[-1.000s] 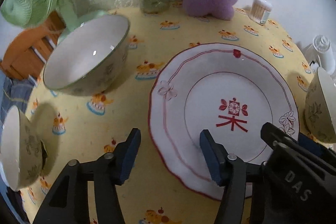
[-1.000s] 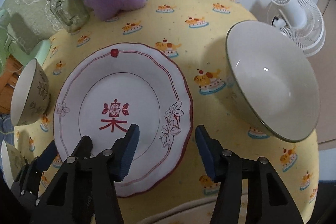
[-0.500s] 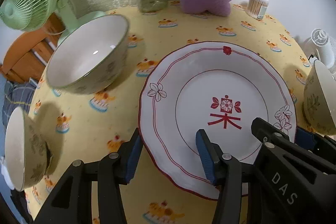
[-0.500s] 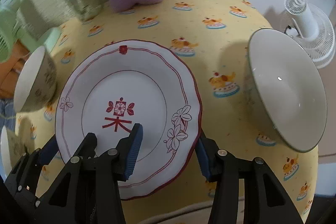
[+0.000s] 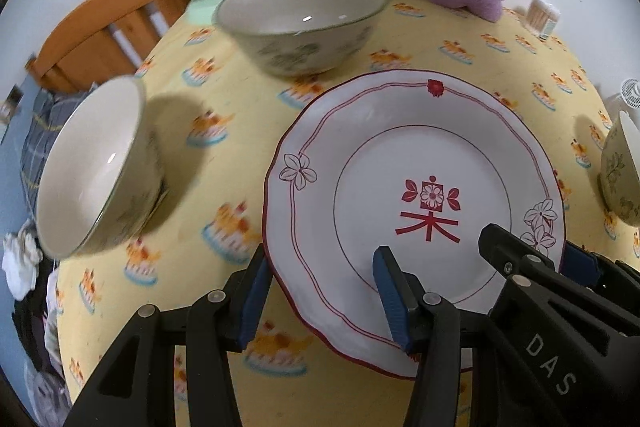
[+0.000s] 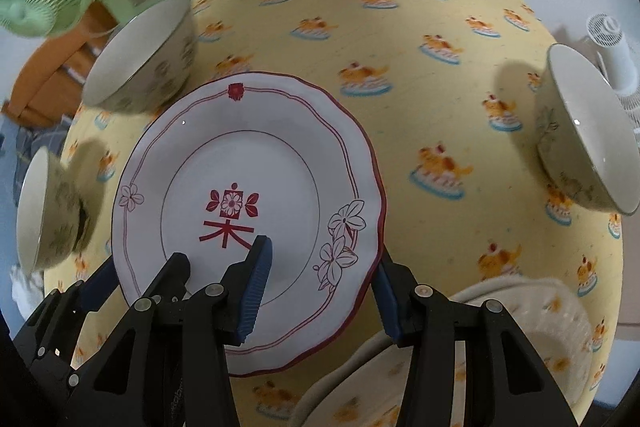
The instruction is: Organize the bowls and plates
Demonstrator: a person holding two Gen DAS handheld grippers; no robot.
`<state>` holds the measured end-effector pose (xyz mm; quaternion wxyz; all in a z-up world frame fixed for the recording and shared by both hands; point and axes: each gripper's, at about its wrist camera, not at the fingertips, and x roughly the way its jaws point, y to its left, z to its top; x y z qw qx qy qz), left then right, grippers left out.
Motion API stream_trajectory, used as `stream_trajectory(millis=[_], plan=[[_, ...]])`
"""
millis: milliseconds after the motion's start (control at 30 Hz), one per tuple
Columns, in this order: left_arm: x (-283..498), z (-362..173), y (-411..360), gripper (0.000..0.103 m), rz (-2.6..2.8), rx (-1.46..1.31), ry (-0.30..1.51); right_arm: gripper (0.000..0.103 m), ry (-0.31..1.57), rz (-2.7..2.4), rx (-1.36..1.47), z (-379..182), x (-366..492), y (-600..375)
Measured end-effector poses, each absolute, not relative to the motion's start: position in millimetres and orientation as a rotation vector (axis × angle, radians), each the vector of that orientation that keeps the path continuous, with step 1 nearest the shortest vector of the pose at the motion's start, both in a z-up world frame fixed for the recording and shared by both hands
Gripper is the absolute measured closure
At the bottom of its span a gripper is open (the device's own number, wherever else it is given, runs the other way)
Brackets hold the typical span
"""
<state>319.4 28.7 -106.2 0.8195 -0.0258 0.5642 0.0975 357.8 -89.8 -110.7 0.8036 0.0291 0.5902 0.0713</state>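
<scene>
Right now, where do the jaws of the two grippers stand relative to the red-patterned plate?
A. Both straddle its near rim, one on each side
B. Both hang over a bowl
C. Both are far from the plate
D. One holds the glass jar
A: the left gripper and the right gripper each have the rim of the plate between their jaws.

Both grippers' jaws narrowed onto plate [image 5: 416,163] rim edges; plate lifted, carried sideways w/ them.
</scene>
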Motion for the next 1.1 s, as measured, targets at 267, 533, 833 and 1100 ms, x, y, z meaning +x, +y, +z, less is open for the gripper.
stream_trajectory(millis=[267, 533, 833, 1100], plan=[[304, -109, 40, 0.051, 0.197, -0.093, 1.234, 0.051, 1.292, 0.195, 0.026, -113, 344, -78], [312, -109, 41, 0.044, 0.196, -0.099, 1.230, 0.051, 1.295, 0.186, 0.019, -116, 355, -79], [337, -109, 51, 0.044, 0.205, -0.110, 1.216, 0.050, 1.266, 0.184, 0.002, -116, 381, -77], [344, -110, 57, 0.044, 0.203, -0.134, 1.204, 0.051, 1.253, 0.208, -0.028, -122, 400, -71]])
